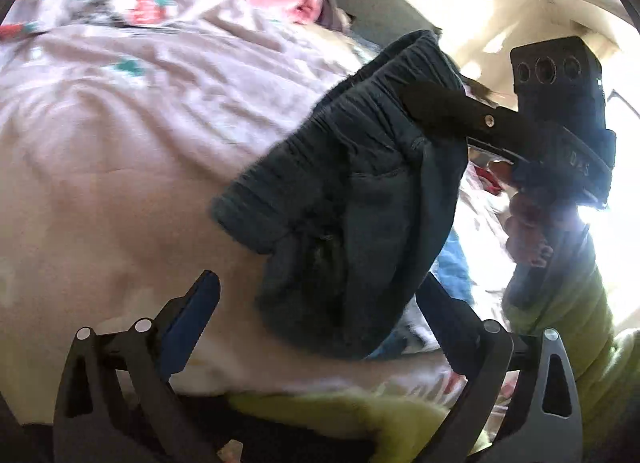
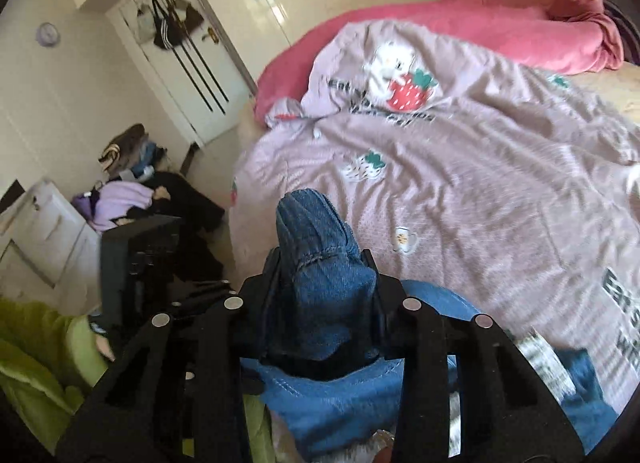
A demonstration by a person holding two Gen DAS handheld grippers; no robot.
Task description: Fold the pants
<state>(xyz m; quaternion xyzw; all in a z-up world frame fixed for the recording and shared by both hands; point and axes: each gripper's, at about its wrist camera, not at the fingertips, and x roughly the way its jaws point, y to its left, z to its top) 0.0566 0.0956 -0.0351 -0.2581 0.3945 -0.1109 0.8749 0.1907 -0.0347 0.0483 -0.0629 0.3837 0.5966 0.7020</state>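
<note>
TEXT: partial dark print "Eat s…" | ON: lilac bedcover point(image 2: 500, 191), lower right of right gripper point(image 2: 320, 263), cut by frame edge | TEXT: dark print line under bear-and-strawberry motif, ahead of same gripper | STATUS: blurred, unreadable | OTHER: embossed marks on gripper body, unreadable

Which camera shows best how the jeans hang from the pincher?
The left wrist view: the jeans dangle bunched from the right gripper, clear of the open left gripper. The right wrist view shows only denim pinched between its own fingers.
</note>
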